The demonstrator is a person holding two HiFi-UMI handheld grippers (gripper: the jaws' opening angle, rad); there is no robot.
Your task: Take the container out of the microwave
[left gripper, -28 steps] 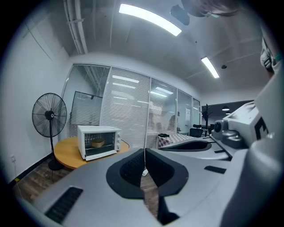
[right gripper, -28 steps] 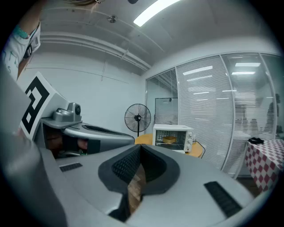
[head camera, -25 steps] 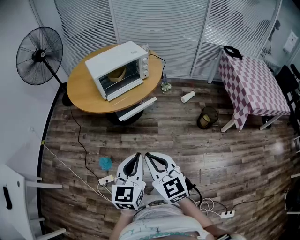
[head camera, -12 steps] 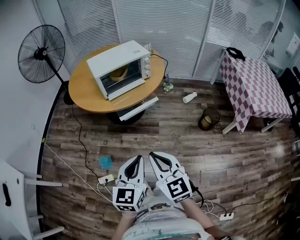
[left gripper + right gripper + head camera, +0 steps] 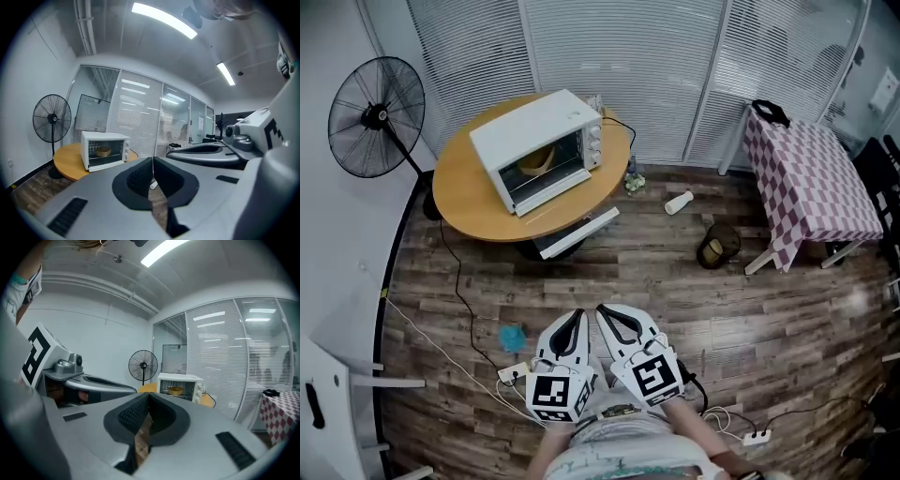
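- Head view, looking steeply down: you hold both grippers side by side, low in the frame and close to your body, tips pointing fwd across a wood-plank floor (image 5: 675, 300).
- Left gripper (image 5: 576, 314): jaws fully together, nothing btwn them. Its own view shows the dark pads meeting in one thin seam.
- Right gripper (image 5: 602, 310): jaws also pressed together and empty. Its own view shows just a sliver of floor below the pads.
- Target: the container (image 5: 534, 159), a small tan bowl-like dish, sits inside the white microwave (image 5: 546, 145). You see it through the glass front, so the door looks closed (my read).
- The microwave stands on a round wooden desk (image 5: 469, 202) at upper left, with a standing fan (image 5: 375, 117) further left by the wall.
- Key relation: the container lies ahead and to the left of both grippers, well apart from them, w/ open floor in btwn.
- In the left gripper view the microwave (image 5: 104, 150) sits left of the jaw line. In the right gripper view the microwave (image 5: 180, 385) sits just right of it, more nearly straight ahead.
- The left gripper is slightly nearer, since the desk is on that side, but the gap btwn the two is small.
- The microwave's long axis runs roughly across your view, right end tipped away. Its glass front faces back toward you, angled a bit to your right.
- Judgement: approach comes first, then the door. Neither gripper can reach from here.
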